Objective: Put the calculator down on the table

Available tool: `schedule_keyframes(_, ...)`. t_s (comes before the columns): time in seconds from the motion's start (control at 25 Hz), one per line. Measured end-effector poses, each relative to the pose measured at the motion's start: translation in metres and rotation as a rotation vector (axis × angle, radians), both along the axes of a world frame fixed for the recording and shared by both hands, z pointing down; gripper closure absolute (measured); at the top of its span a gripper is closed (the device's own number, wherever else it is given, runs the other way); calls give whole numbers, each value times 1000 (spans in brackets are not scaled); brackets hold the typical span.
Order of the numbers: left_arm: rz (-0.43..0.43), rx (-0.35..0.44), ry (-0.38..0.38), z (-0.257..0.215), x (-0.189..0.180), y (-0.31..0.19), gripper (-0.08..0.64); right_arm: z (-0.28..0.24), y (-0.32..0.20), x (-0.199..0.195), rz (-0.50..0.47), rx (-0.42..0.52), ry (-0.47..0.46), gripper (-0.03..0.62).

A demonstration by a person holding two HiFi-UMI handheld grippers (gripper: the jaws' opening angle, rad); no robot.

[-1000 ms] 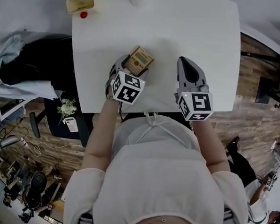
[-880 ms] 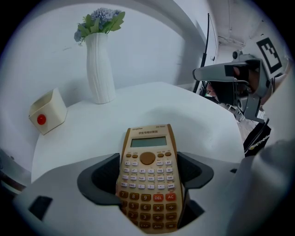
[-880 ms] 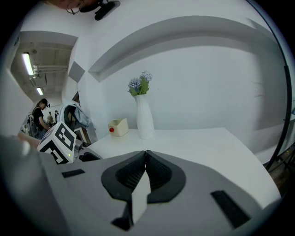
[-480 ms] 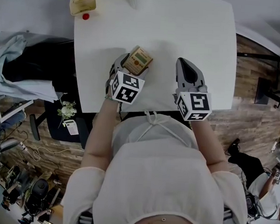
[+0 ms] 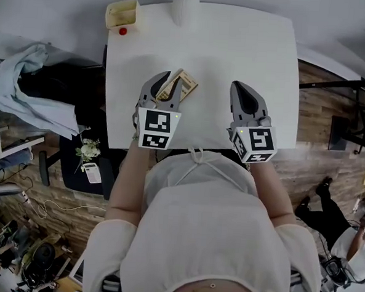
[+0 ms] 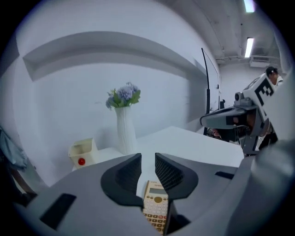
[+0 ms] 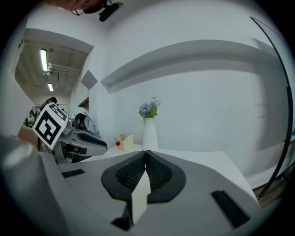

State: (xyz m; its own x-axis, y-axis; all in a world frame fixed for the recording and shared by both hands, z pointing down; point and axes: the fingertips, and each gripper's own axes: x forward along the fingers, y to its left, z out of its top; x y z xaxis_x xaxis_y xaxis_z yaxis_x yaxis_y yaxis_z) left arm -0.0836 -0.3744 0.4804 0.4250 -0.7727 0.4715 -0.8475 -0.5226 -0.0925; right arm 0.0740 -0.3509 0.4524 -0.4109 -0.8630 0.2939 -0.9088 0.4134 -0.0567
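Observation:
The beige calculator point(image 5: 180, 85) lies on the white table point(image 5: 250, 48), partly hidden under my left gripper point(image 5: 166, 79). In the left gripper view the calculator point(image 6: 156, 209) shows below, through the gap between the jaws. The left gripper point(image 6: 147, 159) hangs above it; its jaws are closing, a narrow gap remains and nothing sits between the pads. My right gripper point(image 5: 237, 85) hovers to the right, above the table's near part. In its own view the right gripper point(image 7: 146, 154) is shut with the tips touching and holds nothing.
A white vase with flowers point(image 6: 125, 129) stands at the table's far edge. A yellow box point(image 5: 123, 14) with a red ball point(image 5: 123, 31) beside it sits at the far left corner. A black chair and a cloth point(image 5: 31, 96) lie left of the table.
Both grippers have risen from the table, the left more. The left jaws, wide around the calculator before, have narrowed. The calculator stays on the table below them.

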Motion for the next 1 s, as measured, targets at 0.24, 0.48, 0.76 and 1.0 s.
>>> schedule_keyframes(0.24, 4, 175, 54, -69, -6, 11, 526, -37, 6, -4, -65, 118, 68, 586)
schedule_keyframes(0.48, 7, 311, 136, -126, -18, 25, 541, -72, 10, 0, -82, 211, 46, 586)
schedule_keyframes(0.76, 4, 401, 181, -172, -34, 37, 541, -108, 6, 0, -134, 297, 40, 588)
schedule_keyframes(1.0, 7, 419, 251, -184, -32, 35, 541, -112, 7, -1, -168, 312, 50, 589)
